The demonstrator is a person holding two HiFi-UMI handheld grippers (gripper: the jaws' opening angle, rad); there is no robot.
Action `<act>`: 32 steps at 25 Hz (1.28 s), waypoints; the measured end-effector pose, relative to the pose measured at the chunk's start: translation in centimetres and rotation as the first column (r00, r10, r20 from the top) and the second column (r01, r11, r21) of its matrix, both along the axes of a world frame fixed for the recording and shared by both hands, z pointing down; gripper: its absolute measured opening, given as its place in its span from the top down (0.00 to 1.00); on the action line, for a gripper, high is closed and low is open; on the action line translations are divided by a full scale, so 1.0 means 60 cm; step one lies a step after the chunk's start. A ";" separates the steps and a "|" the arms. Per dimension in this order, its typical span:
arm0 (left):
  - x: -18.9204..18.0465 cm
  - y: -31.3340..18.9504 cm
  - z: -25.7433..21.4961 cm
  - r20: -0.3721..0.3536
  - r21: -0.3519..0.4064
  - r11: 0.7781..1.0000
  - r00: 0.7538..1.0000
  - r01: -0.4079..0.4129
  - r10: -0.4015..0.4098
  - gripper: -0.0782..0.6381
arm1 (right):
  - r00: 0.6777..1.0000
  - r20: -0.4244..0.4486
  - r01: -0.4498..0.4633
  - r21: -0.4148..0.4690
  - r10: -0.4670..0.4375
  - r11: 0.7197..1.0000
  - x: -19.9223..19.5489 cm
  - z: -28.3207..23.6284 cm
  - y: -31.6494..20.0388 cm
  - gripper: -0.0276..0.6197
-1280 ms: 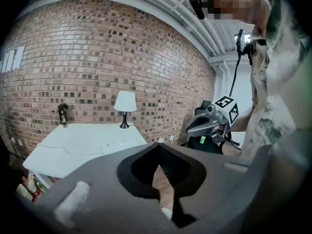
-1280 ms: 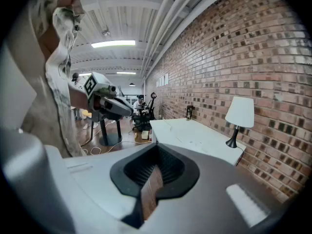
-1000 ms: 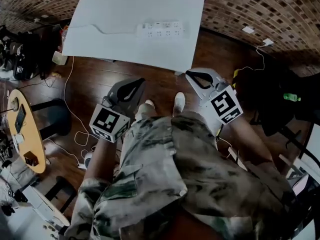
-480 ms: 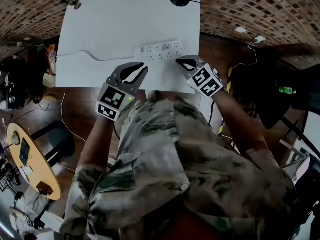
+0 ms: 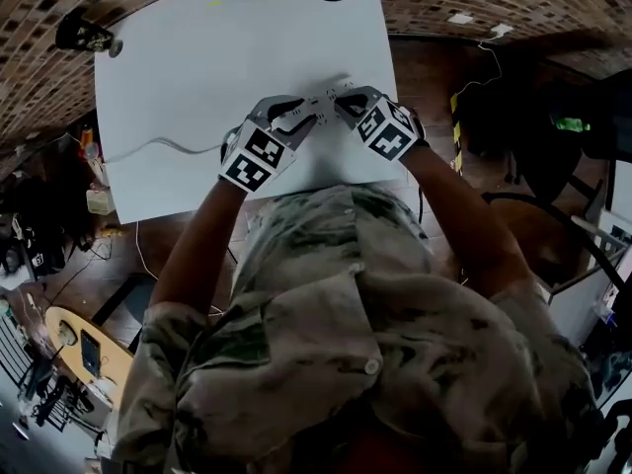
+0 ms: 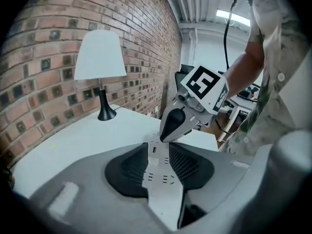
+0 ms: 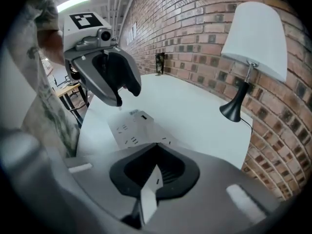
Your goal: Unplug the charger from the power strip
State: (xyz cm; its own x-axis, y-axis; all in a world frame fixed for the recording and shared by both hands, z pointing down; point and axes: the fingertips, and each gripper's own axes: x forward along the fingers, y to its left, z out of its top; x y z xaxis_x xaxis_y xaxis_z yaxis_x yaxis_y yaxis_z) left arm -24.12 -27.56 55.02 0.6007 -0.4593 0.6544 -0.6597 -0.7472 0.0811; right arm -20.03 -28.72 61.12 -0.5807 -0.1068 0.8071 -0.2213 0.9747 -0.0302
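Strip (image 6: 157,177) on white table (image 5: 197,67), near its front edge; long axis set across the person, cord (image 5: 158,146) led off to the person's left.

Left claw (image 5: 291,117) is held over the strip's left part, pointed down and forward; jaws spread and opening; the strip is seen running lengthwise through the gap and on towards the right claw (image 5: 346,102); pads not pressed on it.

Right claw is at the strip's right end, tip to tip with the left; jaws seem pressed together at the tips, only a white sliver showing in the gap; nothing pinched.

Charger not made out in any view; possibly hidden under the claws; which claw is nearer cannot be told.

Materials: strip is hard white plastic, flat, with dark socket slots and one small dark port; table matt and smooth; pads black and ribbed; lamp (image 6: 100,57) with white shade and black stem; wall (image 7: 195,28) of rough brick.
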 end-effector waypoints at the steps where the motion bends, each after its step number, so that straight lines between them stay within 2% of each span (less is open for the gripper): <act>1: 0.004 -0.003 0.016 0.013 -0.012 1.000 1.000 -0.020 0.020 0.69 | 1.000 -0.009 -0.005 -0.001 0.005 1.000 0.000 0.007 -0.002 0.95; 4: 0.019 -0.008 0.047 0.064 -0.033 0.996 0.995 -0.078 0.080 0.69 | 0.999 -0.017 -0.031 -0.016 0.030 0.999 0.003 0.016 -0.002 0.95; 7: 0.025 -0.022 0.066 0.110 -0.032 0.994 0.988 -0.101 0.104 0.69 | 0.997 -0.032 -0.068 -0.032 0.067 0.997 0.002 0.013 -0.002 0.95; 14: 0.044 -0.029 0.093 0.125 -0.048 0.988 0.980 -0.148 0.153 0.74 | 0.990 -0.120 -0.080 -0.051 0.073 0.995 0.000 0.019 -0.002 0.96; 22: 0.050 -0.025 0.091 0.148 -0.057 0.985 0.974 -0.166 0.172 0.75 | 0.975 -0.219 -0.060 -0.074 0.043 0.995 0.004 0.024 0.003 0.96; 27: 0.047 -0.025 0.092 0.155 -0.073 0.982 0.970 -0.175 0.185 0.75 | 0.968 -0.248 -0.052 -0.070 0.034 0.996 0.000 0.028 0.004 0.96; 29: 0.045 -0.031 0.070 0.131 -0.048 0.984 0.975 -0.174 0.179 0.75 | 0.966 -0.258 -0.049 -0.081 0.027 0.995 -0.005 0.031 0.006 0.96; 32: 0.046 -0.076 -0.027 0.093 0.060 0.986 0.984 -0.158 0.152 0.75 | 0.963 -0.270 -0.033 -0.104 0.003 0.994 -0.005 0.030 0.004 0.96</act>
